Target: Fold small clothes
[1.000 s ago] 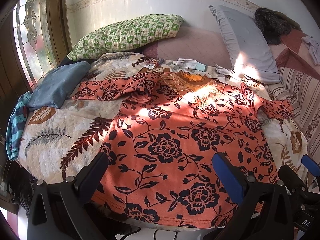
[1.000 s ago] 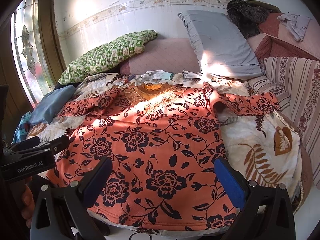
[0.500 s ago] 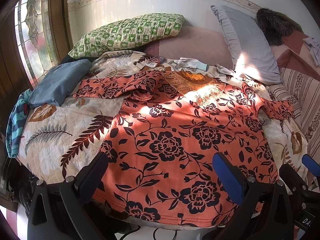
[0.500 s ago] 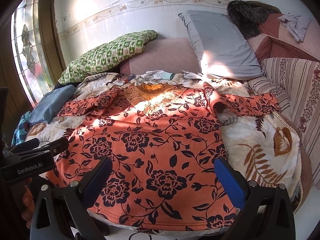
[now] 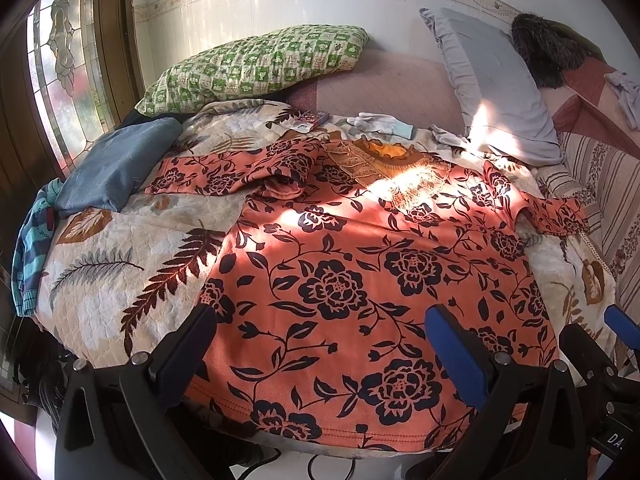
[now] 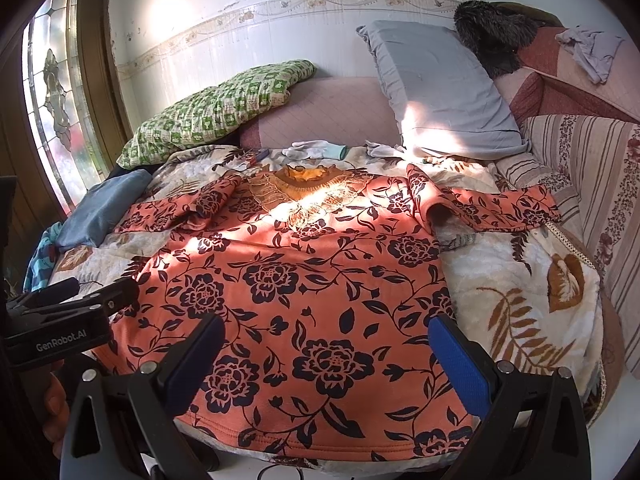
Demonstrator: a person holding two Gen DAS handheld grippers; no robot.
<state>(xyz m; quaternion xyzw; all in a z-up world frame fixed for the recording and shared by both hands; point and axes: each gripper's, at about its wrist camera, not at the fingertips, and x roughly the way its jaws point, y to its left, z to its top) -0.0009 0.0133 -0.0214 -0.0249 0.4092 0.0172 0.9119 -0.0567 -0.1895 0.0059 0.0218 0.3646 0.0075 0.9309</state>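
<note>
Left wrist: left tongs [image 5: 320,344] gape wide, empty, above the hem of the top [image 5: 360,272] lying flat on the bed [image 5: 120,280]. Right wrist: right tongs [image 6: 326,354] equally wide; soft, light knit, best pinched at hem corners

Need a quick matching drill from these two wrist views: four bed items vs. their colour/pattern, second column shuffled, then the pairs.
Column 1:
1. top
2. left pillow
3. right pillow
4. folded cloth

Column 2:
A. plain grey
B. green and white checks
C. blue
D. orange with dark flowers

Pairs: 1-D, 2-B, 3-A, 4-C
</note>
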